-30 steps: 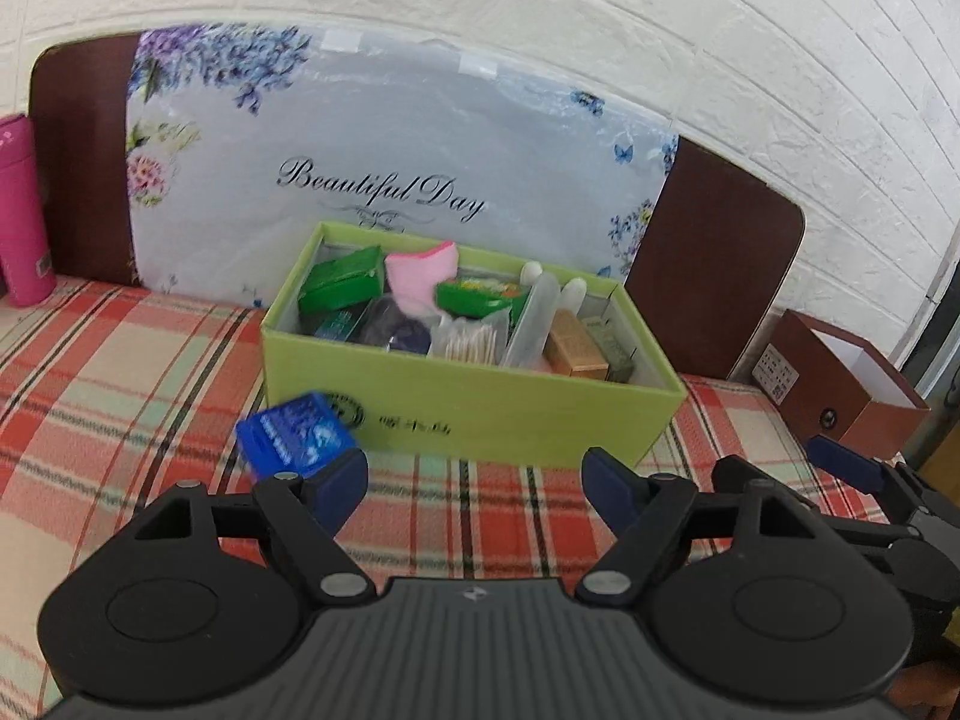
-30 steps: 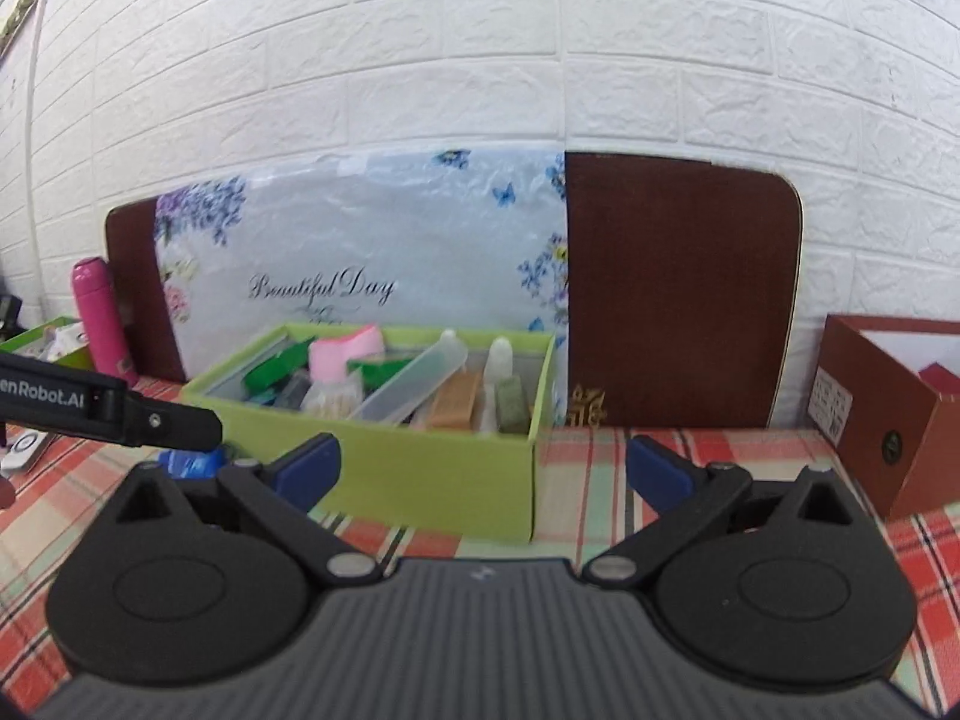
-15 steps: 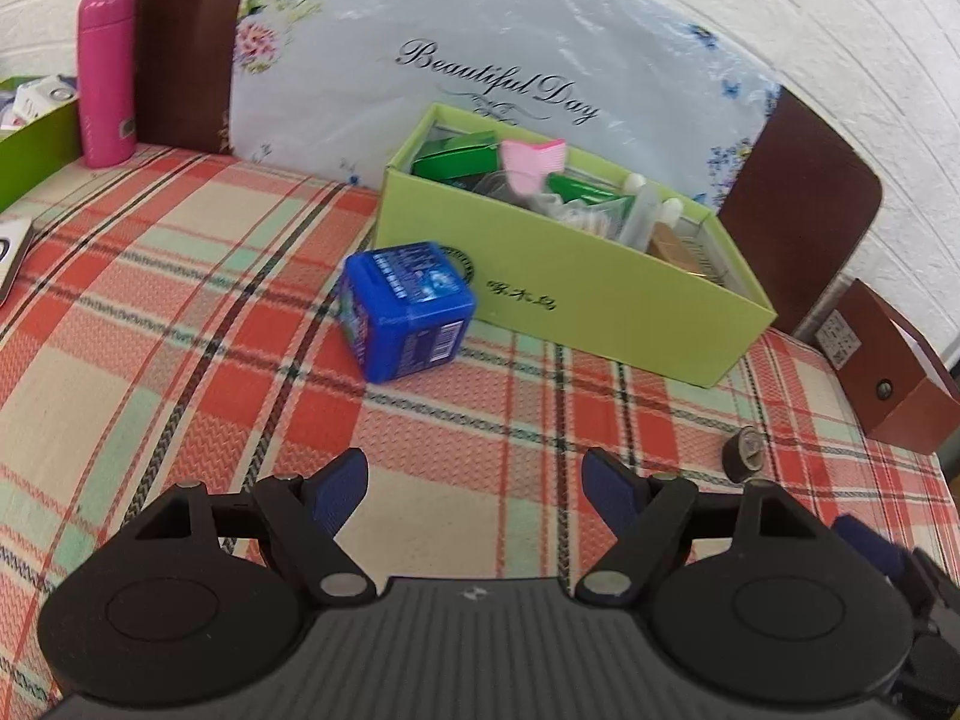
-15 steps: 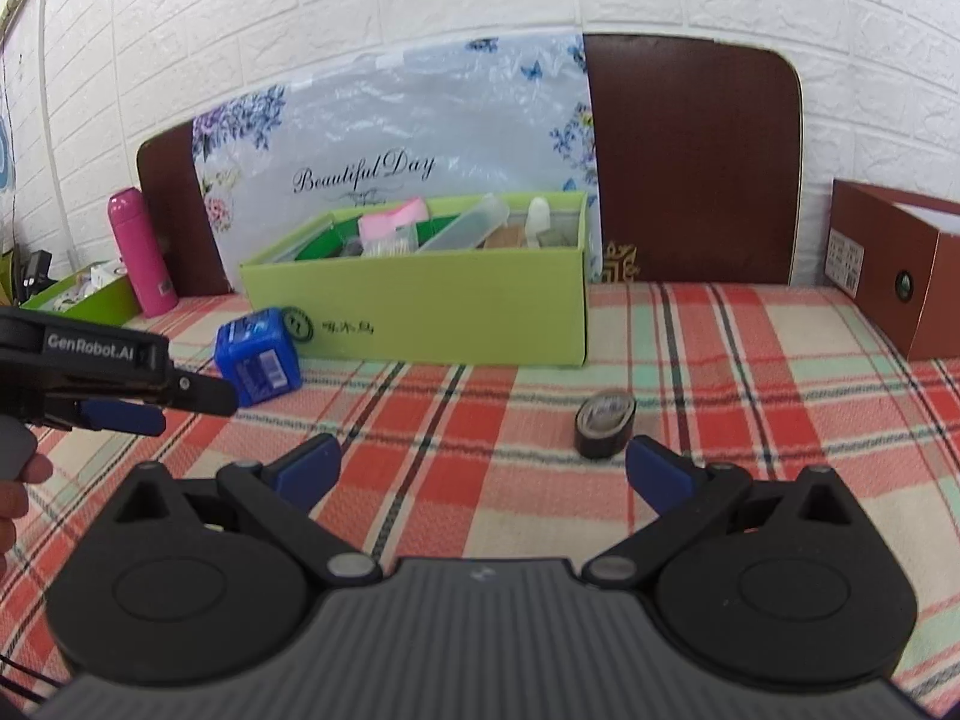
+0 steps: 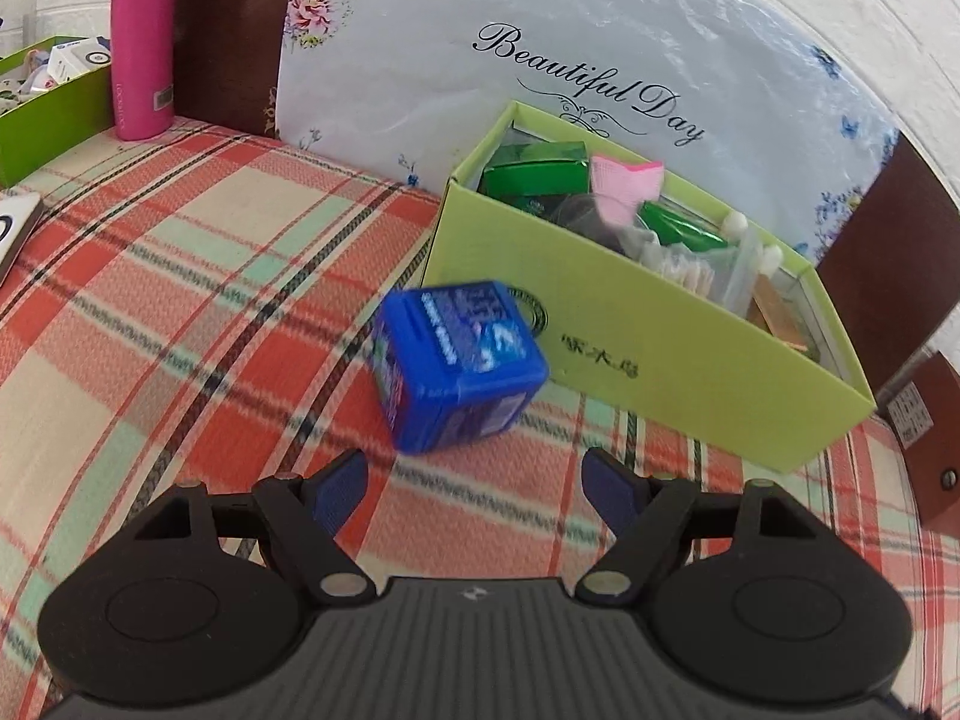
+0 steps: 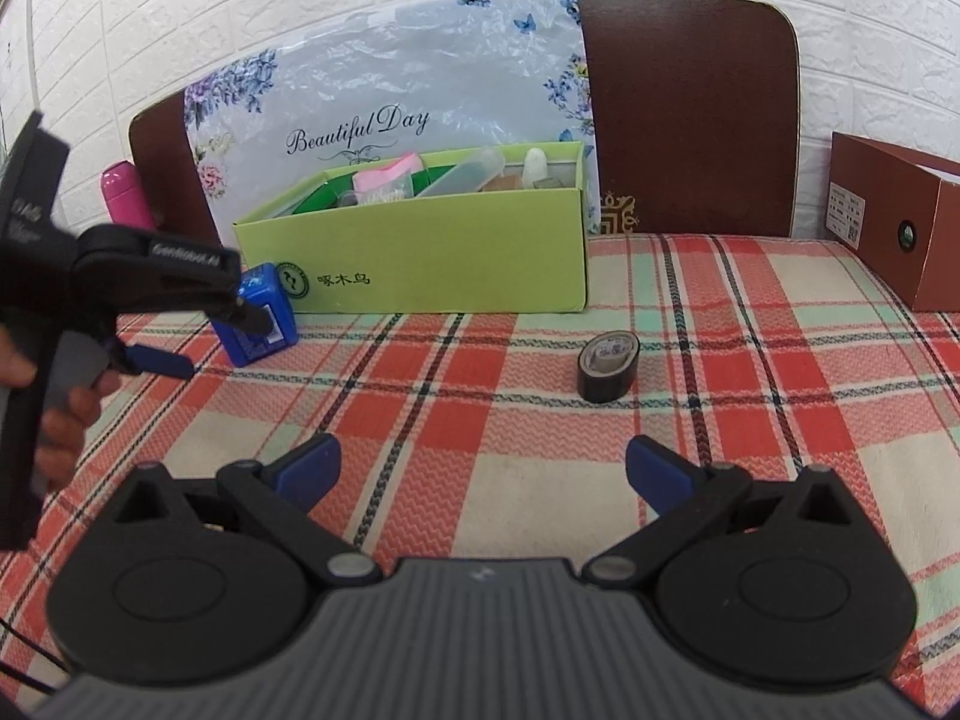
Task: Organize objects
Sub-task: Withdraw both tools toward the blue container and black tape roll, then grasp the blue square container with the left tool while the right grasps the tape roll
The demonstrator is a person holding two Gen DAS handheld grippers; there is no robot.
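A blue cube-shaped box (image 5: 459,366) lies tilted on the plaid cloth against the front wall of the green box (image 5: 630,360). My left gripper (image 5: 474,474) is open, its fingertips just short of the cube with nothing between them. From the right wrist view, the left gripper (image 6: 216,342) hangs at the left, one finger overlapping the blue box (image 6: 273,342). My right gripper (image 6: 483,459) stands open and empty over the cloth. A black tape roll (image 6: 607,367) stands a little beyond it to the right. The green box (image 6: 420,264) holds several small items.
A brown box (image 6: 900,240) stands at the far right. A pink bottle (image 5: 144,42) and a green tray (image 5: 42,96) sit at the back left. A floral bag and dark boards lean on the brick wall. A person's hand (image 6: 66,414) holds the left gripper.
My left gripper has dropped and closed in on the blue box, rolling slightly. The right gripper first tipped down toward the cloth and tape roll, then held still.
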